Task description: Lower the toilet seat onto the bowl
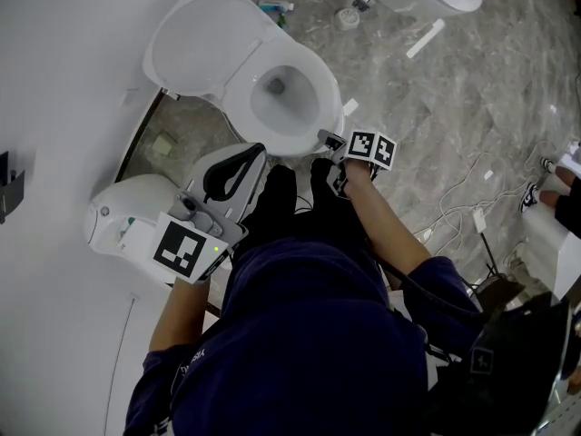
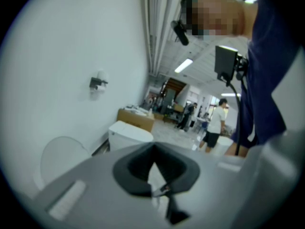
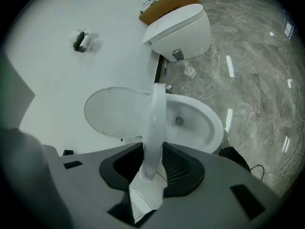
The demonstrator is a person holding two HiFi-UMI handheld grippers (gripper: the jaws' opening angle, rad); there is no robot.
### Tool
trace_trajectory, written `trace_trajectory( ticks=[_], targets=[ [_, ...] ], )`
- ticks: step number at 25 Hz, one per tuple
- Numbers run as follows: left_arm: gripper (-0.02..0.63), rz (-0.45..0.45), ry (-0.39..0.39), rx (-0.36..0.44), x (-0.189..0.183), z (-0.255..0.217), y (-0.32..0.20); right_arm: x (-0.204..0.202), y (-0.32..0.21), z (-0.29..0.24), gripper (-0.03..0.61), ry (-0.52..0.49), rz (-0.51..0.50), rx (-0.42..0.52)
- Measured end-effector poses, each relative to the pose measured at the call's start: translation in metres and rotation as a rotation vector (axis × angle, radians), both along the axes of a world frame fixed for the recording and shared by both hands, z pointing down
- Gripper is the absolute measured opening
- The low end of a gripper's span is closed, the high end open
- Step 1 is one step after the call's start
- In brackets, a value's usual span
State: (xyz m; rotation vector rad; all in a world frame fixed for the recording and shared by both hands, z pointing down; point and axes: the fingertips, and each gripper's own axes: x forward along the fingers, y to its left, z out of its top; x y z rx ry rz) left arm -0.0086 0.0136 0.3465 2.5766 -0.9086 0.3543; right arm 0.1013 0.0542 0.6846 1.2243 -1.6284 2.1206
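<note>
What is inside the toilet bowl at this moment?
In the toilet bowl only its white inner wall and the dark drain hole show. The seat, gripped by the right hand-held gripper, hides the part of the bowl next to the lid.

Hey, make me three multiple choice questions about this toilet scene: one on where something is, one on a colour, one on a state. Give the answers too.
1. Where is the lid?
A) tipped back toward the wall
B) folded down flat
C) off its hinges

2. What does the floor look like?
A) red tile
B) green carpet
C) grey veined stone

3. How does the toilet seat stand relative to the bowl?
A) resting flat on it
B) raised off it, gripped by the right gripper
C) lying beside it

Answers:
1 A: the lid stands up behind the bowl on the wall side.
2 C: grey marbled stone shows around the toilet.
3 B: the seat shows edge-on between the lid and the bowl, between the gripper's fingers.
</note>
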Motion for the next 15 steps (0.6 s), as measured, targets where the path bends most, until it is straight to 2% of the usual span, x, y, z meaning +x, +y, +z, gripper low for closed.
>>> trace_trajectory(
  ticks=[15],
  targets=[
    [0.005, 0.037, -0.025, -0.042, 0.016, 0.016, 0.004, 0.021, 0.02, 0.033, 0.121, -0.005, 0.048, -0.038]
  ],
)
